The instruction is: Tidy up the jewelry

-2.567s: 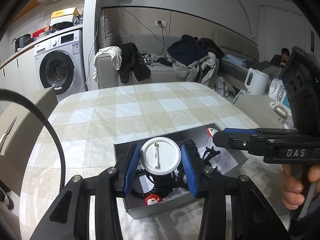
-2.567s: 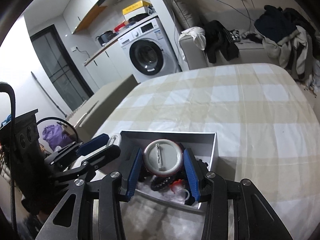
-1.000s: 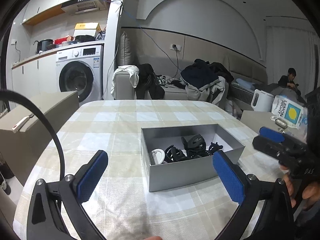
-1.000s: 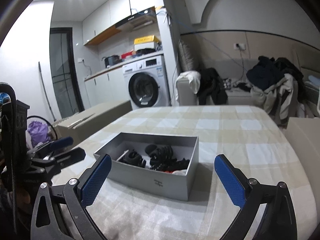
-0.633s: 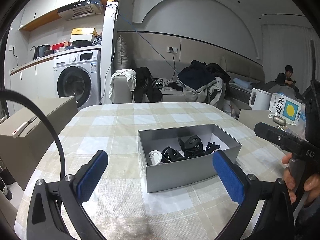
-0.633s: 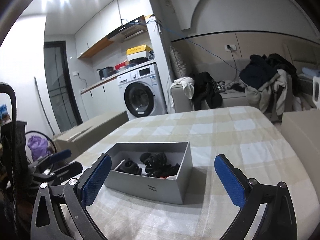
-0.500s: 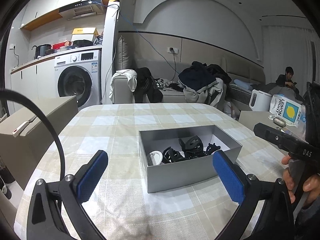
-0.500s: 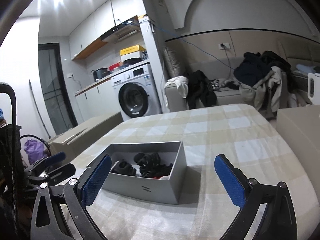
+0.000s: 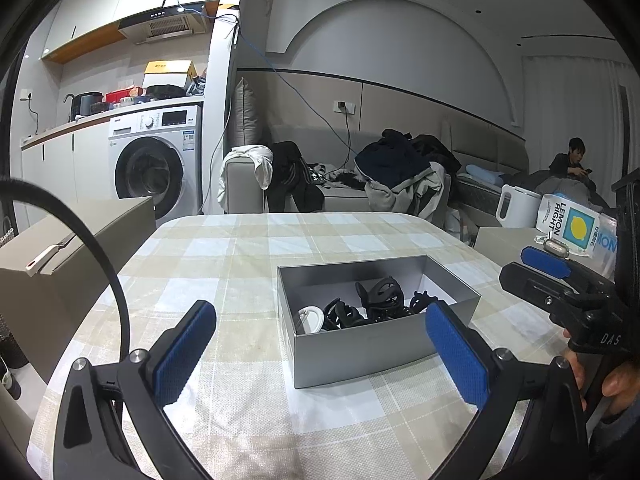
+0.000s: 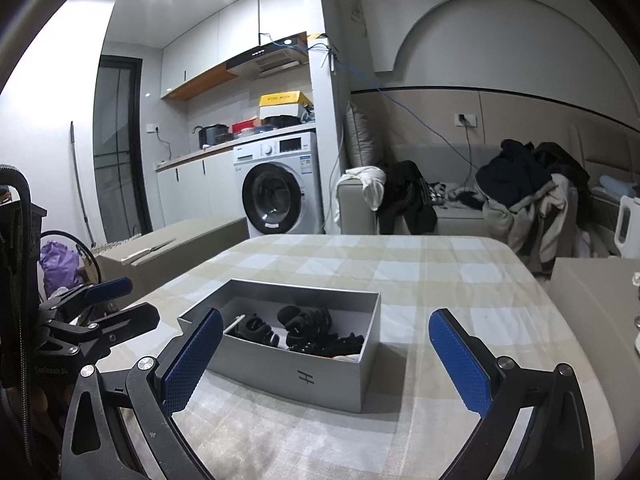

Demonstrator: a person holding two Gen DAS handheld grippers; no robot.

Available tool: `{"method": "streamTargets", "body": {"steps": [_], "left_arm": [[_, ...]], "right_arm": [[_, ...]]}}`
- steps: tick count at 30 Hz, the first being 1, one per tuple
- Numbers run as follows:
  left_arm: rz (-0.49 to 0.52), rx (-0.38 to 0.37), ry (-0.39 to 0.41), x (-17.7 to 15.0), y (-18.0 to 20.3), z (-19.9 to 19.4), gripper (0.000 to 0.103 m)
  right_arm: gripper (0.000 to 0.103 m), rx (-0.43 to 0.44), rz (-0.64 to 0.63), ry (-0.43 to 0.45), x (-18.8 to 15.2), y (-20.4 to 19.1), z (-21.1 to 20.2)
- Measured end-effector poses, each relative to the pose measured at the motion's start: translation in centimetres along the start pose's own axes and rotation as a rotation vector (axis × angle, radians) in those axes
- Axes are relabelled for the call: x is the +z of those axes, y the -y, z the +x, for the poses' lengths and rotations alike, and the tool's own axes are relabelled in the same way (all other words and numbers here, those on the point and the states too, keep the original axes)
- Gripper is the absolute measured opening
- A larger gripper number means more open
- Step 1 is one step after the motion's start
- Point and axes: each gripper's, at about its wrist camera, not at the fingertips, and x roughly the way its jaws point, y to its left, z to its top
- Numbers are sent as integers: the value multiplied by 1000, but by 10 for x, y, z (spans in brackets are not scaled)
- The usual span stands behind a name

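Observation:
A grey open box [image 9: 360, 354] stands on the checked tablecloth; it also shows in the right wrist view [image 10: 304, 376]. Inside lie black hair clips [image 9: 380, 294] and a round white badge [image 9: 310, 318]; the clips also show in the right wrist view [image 10: 304, 322]. My left gripper [image 9: 320, 354] is open and empty, held back from the box's near side. My right gripper [image 10: 324, 364] is open and empty, held back from the box. The right gripper also shows at the right of the left wrist view [image 9: 560, 280]. The left gripper shows at the left of the right wrist view [image 10: 104, 312].
The table [image 9: 224, 248] has a beige checked cloth. A cardboard box [image 9: 60, 256] stands left of the table. A white kettle [image 9: 516, 210] and a lemon carton [image 9: 568, 226] stand at the right. A sofa with clothes [image 10: 460, 204] and a washing machine [image 10: 280, 196] are behind.
Both grippers held the white badge over the box 2.6 s ago. They have since let it go, opened wide and drawn back and up from the box.

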Motion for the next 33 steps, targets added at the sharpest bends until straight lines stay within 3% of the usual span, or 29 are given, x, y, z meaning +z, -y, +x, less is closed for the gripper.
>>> {"method": "streamTargets", "body": {"steps": [33], "left_arm": [[1,2,3,1,0,-1,102]], "right_arm": [[103,10,-3,1,1,0,0]]}}
